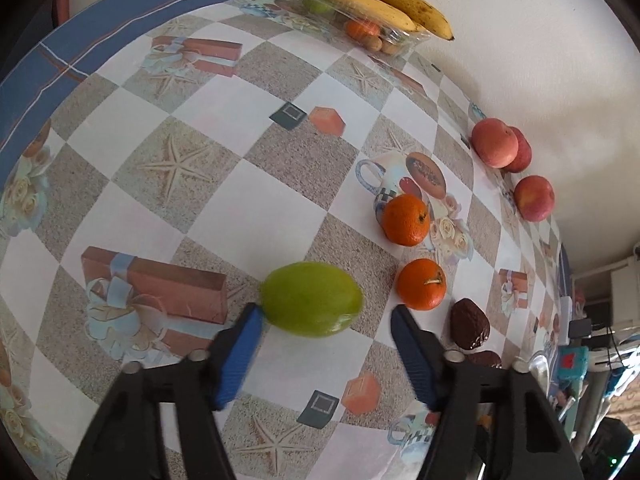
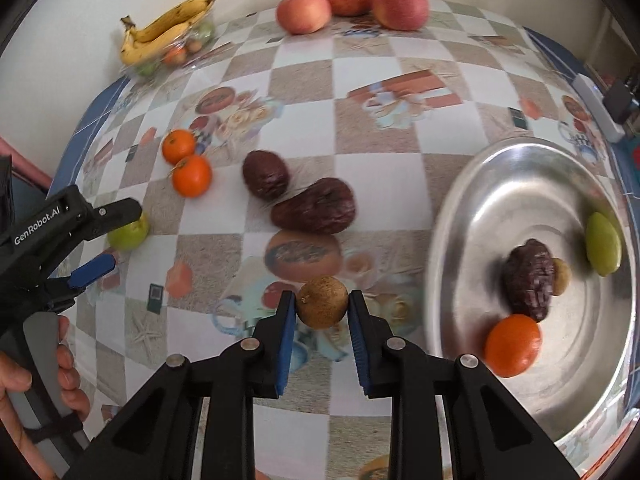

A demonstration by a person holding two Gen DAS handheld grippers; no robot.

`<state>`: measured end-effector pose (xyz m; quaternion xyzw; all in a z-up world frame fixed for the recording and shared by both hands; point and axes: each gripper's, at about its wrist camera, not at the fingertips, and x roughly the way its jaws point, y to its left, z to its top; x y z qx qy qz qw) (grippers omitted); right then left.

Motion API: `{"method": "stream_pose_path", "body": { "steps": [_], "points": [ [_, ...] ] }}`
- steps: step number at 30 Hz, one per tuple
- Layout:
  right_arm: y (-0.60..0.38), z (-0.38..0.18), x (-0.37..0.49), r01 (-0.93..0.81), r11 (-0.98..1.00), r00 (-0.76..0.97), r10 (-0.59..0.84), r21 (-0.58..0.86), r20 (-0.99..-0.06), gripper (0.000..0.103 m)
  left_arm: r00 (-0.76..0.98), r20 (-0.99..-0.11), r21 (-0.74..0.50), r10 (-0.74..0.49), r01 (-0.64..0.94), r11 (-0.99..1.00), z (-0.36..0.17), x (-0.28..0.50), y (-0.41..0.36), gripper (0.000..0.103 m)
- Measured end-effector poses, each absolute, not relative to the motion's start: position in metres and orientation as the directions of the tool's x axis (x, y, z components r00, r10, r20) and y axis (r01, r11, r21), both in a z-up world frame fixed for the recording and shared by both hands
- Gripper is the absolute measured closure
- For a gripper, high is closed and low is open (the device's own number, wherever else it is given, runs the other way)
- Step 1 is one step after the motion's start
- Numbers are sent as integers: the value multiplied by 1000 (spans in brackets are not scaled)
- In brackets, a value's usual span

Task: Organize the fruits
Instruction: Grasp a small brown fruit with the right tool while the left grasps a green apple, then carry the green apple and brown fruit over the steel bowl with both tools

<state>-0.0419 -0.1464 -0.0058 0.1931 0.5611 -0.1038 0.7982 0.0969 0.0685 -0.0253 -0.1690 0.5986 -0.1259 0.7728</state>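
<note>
A small round brown fruit (image 2: pixel 322 302) is sitting pinched between the blue pads of the right gripper (image 2: pixel 322 308), above the patterned tablecloth (image 2: pixel 360 80) and just left of the shiny steel bowl (image 2: pixel 472 216) already holding an orange, a lime and a dark avocado. The left gripper (image 1: pixel 326 320) is standing apart around a green lime (image 1: pixel 312 299), one pad touching, the other clear. The risk appears to be the smooth round fruit squirting out of the narrow pads while travelling, or the lime rolling off as the jaws meet it.
</note>
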Motion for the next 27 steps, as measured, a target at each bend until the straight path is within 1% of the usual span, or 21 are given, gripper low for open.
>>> {"method": "stream_pose_path", "body": {
  "steps": [2, 8, 14, 21, 27],
  "points": [
    [-150, -5, -43, 391, 900, 350, 47, 191, -935, 76, 265, -886, -399, -381, -15, 917, -24, 97, 71, 52],
    [-155, -4, -47, 396, 897, 351, 49, 195, -935, 76, 258, -875, -434, -409, -45, 900, -26, 96, 78, 52],
    [-155, -2, -48, 397, 896, 360, 47, 199, -932, 76, 257, -853, -477, -454, -30, 878, -16, 91, 77, 54],
    [-165, 7, -54, 420, 879, 396, 45, 225, -917, 76, 249, -811, -538, -530, 39, 842, 1, 81, 61, 56],
    [-192, 14, -66, 484, 838, 423, 29, 253, -906, 76, 229, -797, -539, -558, 144, 830, 14, 64, 28, 56]
  ]
}}
